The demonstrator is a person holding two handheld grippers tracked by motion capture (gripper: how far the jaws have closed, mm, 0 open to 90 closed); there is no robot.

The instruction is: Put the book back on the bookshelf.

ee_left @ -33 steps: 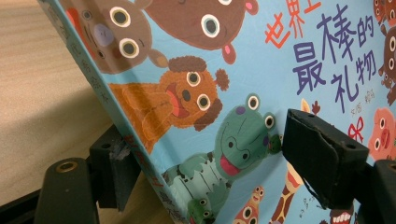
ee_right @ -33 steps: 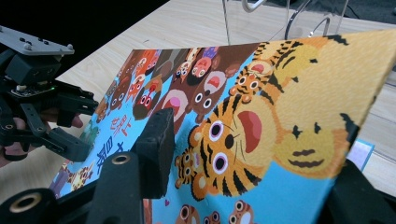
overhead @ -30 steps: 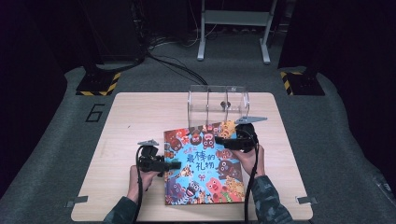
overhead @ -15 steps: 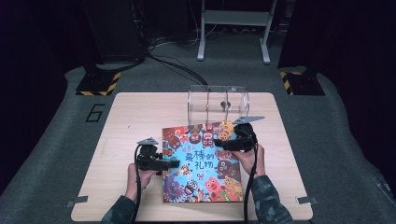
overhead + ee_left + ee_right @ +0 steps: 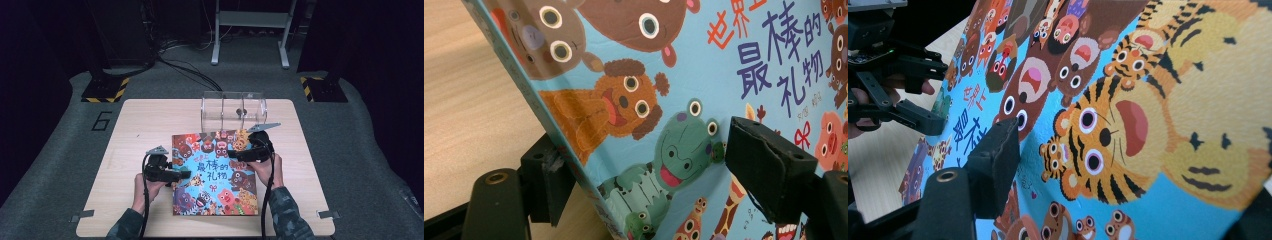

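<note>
On the pale wooden table [image 5: 130, 130], a colourful picture book [image 5: 215, 175] lies near the front edge, just in front of a clear plastic box [image 5: 233, 111]. Left gripper [image 5: 181, 175] straddles the book's left edge, one jaw under, one over the cover; whether they pinch it I cannot tell. Right gripper [image 5: 234, 156] jaws, just been opening, spread over the cover. Grey carpet [image 5: 60, 165] around; dark room, cables [image 5: 185, 70] behind.

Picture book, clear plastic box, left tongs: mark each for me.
picture book [image 5: 215, 172]: high view, middle of the blue cover.
clear plastic box [image 5: 233, 111]: high view, front wall.
left tongs [image 5: 185, 175]: high view, midway between the fingertips at the book's left edge.
</note>
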